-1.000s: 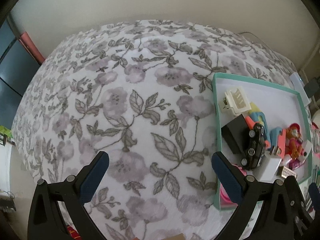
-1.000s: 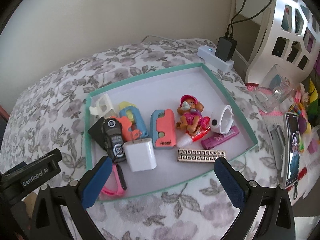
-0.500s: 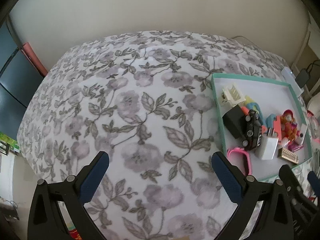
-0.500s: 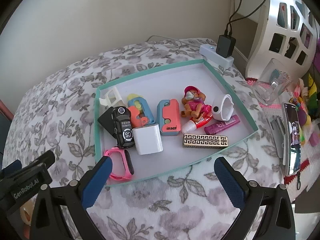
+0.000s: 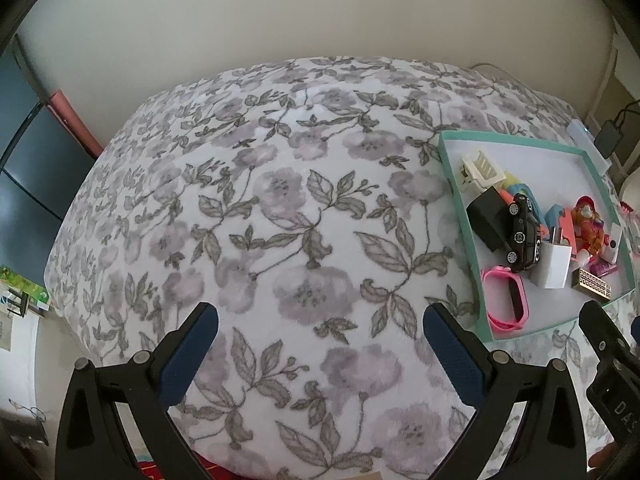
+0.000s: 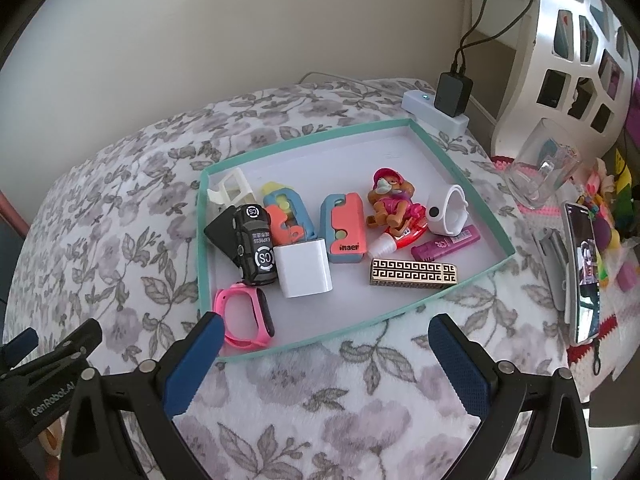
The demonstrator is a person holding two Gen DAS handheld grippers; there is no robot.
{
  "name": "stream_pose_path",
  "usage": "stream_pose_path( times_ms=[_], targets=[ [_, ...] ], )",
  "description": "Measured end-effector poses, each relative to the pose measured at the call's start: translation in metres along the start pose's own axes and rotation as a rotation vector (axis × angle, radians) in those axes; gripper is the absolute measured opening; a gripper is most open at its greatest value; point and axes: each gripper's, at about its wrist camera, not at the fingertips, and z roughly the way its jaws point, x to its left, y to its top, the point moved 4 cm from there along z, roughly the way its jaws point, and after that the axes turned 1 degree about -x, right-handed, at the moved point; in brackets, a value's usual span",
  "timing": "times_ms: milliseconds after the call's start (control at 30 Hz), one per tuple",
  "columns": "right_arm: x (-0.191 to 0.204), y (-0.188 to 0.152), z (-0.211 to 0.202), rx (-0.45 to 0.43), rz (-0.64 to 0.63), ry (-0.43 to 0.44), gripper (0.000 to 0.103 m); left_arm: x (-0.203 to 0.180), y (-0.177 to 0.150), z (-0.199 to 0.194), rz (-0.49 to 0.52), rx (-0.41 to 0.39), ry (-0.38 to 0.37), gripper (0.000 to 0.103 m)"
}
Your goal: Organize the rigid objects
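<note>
A teal-rimmed white tray [image 6: 464, 170] [image 5: 452, 164] lies on the floral blanket [image 5: 280, 208]. It holds a black toy car [image 6: 256, 244], a white charger cube [image 6: 304, 274], a pink watch [image 6: 244, 316], two blue-and-coral cases [image 6: 346, 228], a dog figure [image 6: 390, 202], a gold patterned bar [image 6: 414, 274], a purple tube [image 6: 446, 244] and a white ring [image 6: 446, 216]. My right gripper [image 6: 324, 350] is open, empty, above the tray's near rim. My left gripper [image 5: 320, 338] is open, empty, over bare blanket left of the tray.
Right of the tray stand a phone [image 6: 584, 276] on its edge, a clear glass [image 6: 544, 174] and small toys. A white power strip with a black adapter [image 6: 452, 94] sits behind the tray, near a white headboard [image 6: 576, 52]. Dark furniture [image 5: 24, 184] lies left of the bed.
Both grippers have pulled back and up from the tray, so it looks smaller and the pink watch is now fully seen. Both stay open and empty.
</note>
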Motion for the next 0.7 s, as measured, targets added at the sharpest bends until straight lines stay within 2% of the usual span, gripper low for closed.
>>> stream_pose_path(
  times_ms=[200,700],
  targets=[
    [0.002,-0.001,-0.002,-0.007,-0.007,-0.006,0.103,0.002,0.000,-0.003,-0.001,-0.007,-0.009,0.102],
    [0.007,-0.006,-0.008,-0.020,-0.042,-0.019,0.103,0.006,0.000,-0.012,-0.002,-0.029,0.022,0.102]
  ],
)
